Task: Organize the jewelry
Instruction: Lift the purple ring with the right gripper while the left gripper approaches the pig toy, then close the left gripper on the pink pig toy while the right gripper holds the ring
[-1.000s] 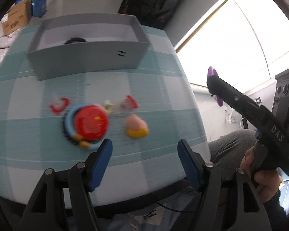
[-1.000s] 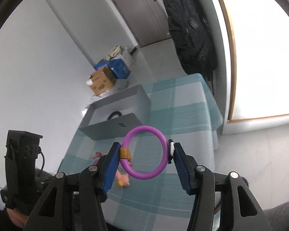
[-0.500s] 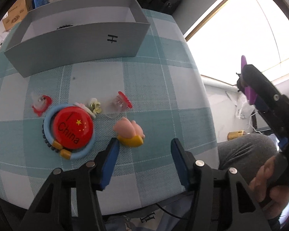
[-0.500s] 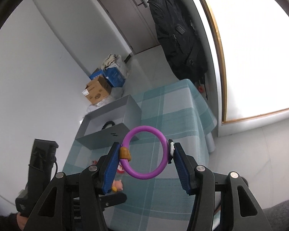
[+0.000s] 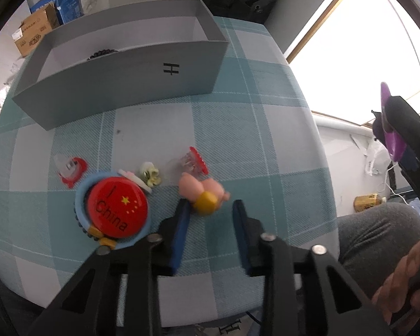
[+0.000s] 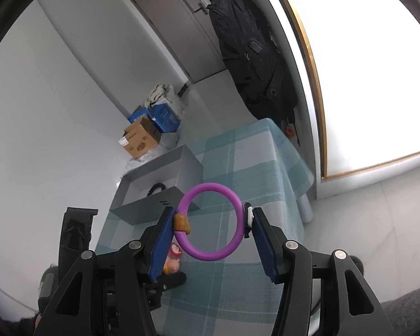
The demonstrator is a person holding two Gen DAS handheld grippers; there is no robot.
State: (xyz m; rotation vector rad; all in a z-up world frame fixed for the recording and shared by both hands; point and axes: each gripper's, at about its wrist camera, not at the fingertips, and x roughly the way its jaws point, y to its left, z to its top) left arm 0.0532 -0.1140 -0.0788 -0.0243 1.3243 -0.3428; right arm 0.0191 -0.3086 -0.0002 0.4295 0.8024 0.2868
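My left gripper [image 5: 210,210] is open, low over the checked cloth, its fingertips on either side of a pink and yellow pig charm [image 5: 204,191]. Left of it lie a red "China" badge [image 5: 117,207] on a blue bracelet [image 5: 81,204], a red ring [image 5: 70,168], a cream flower piece [image 5: 149,173] and a red clip [image 5: 194,161]. The grey box [image 5: 120,81] holds a black bracelet [image 5: 102,53]. My right gripper [image 6: 211,225] is shut on a purple bracelet [image 6: 210,225], high above the table; the bracelet also shows in the left wrist view [image 5: 389,123].
The table's right edge [image 5: 319,145] drops off beside a bright window. Cardboard and blue boxes [image 6: 148,128] stand on the floor behind the table. A black coat [image 6: 254,56] hangs by the door. A person's knee [image 5: 378,238] is at the near right.
My left gripper has moved forward and down, so its fingertips now flank the pig charm. My right gripper has risen slightly, still holding the purple bracelet.
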